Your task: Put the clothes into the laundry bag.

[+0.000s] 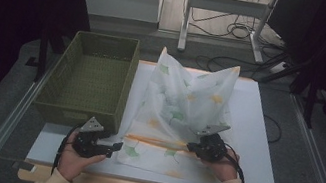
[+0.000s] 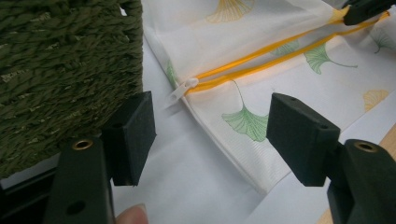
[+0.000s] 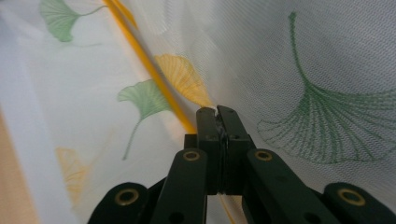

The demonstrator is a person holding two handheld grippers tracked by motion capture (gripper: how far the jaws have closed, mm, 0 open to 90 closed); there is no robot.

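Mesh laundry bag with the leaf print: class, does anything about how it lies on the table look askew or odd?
Yes. The bag is not flat: its far part stands up in two peaks, and its yellow zip gapes open. The right tool pinches the cloth at the zip's edge, while the left tool, open, sits near the white zip pull.

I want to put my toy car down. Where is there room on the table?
Bare white table lies right of the leaf-print mesh bag, and a strip beside the left gripper below the green basket. The middle is crowded; the basket looks empty inside.
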